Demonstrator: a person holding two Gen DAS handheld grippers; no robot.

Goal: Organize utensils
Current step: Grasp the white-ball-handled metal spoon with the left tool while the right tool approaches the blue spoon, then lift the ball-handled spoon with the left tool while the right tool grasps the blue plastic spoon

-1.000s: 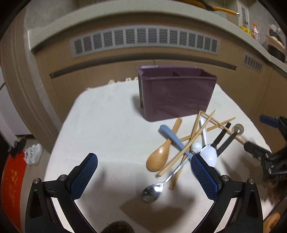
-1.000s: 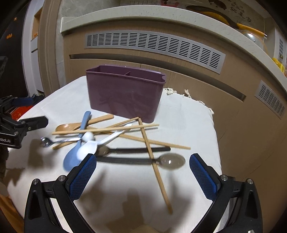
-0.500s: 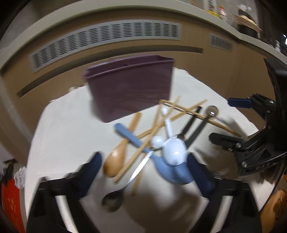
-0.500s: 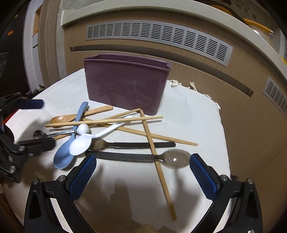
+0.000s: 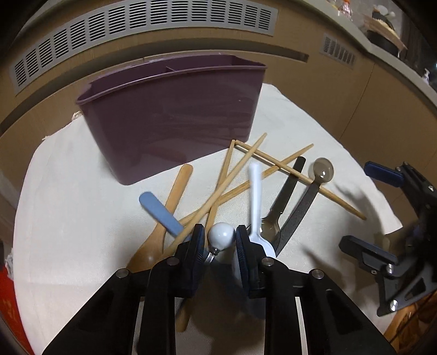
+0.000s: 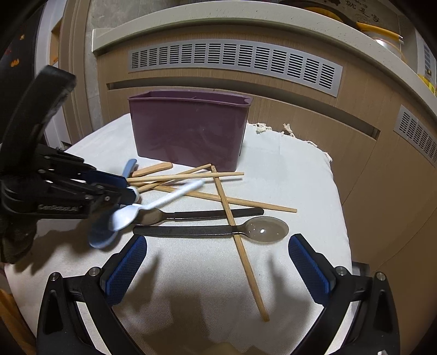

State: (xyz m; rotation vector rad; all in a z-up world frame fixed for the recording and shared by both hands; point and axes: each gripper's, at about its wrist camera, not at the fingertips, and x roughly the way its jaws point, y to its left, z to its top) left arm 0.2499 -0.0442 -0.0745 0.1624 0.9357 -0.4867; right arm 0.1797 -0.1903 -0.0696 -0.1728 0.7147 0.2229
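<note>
A purple divided utensil holder [image 5: 174,109] stands at the back of a cloth-covered table; it also shows in the right wrist view [image 6: 188,133]. In front lies a pile: wooden chopsticks [image 5: 240,163], a wooden spoon [image 5: 164,224], a blue spoon [image 5: 161,213], a white spoon [image 5: 256,196], and two dark-handled spoons [image 6: 215,230]. My left gripper [image 5: 220,237] is shut on the white ball end of the metal spoon [image 5: 221,235]. My right gripper [image 6: 215,262] is open and empty, low in front of the pile.
The white cloth [image 6: 286,169] covers a small table with edges close on all sides. Wooden cabinet fronts with grey vents [image 6: 235,62] stand behind. A counter with jars [image 5: 382,24] is at the upper right.
My left gripper moved forward into the pile and closed on the metal spoon's ball end. The white and blue spoons were nudged. My right gripper moved slightly closer, still open.
</note>
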